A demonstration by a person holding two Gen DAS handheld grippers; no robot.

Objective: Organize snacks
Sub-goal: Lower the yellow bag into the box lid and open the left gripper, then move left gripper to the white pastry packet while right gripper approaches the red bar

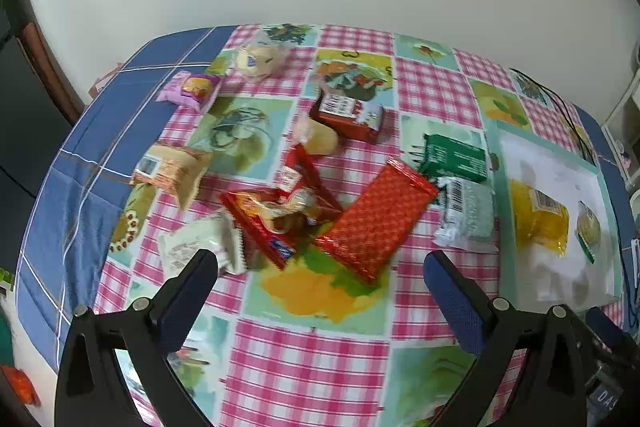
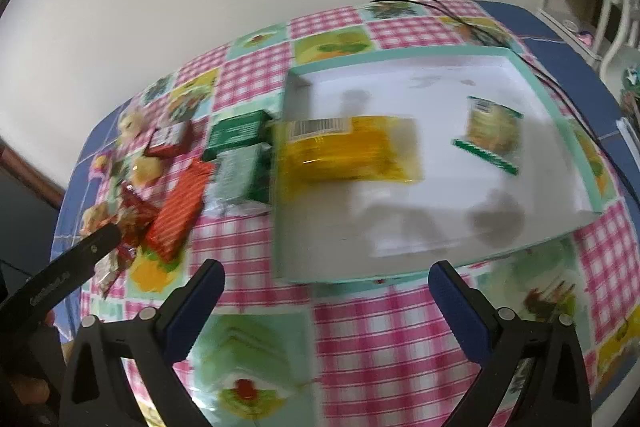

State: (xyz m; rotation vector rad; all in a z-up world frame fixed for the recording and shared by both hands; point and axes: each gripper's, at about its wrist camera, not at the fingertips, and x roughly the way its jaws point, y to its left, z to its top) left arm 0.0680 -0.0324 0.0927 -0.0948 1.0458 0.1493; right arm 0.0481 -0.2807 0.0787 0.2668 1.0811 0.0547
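Several snack packs lie scattered on the table. A red patterned packet (image 1: 378,217) lies in the middle, beside a crumpled red wrapper pile (image 1: 280,211), a white packet (image 1: 200,247), a green box (image 1: 456,157) and a pale green pack (image 1: 466,213). A white tray with a teal rim (image 2: 576,131) holds a yellow packet (image 2: 348,155) and a small green-edged packet (image 2: 490,129). My left gripper (image 1: 320,263) is open and empty above the pile. My right gripper (image 2: 326,275) is open and empty at the tray's near edge.
A red box (image 1: 346,113), a striped beige pack (image 1: 172,169), a purple packet (image 1: 192,87) and a round clear-wrapped snack (image 1: 256,59) lie further back. A black cable (image 2: 460,15) runs behind the tray. The cloth's blue border marks the table edge (image 1: 52,219).
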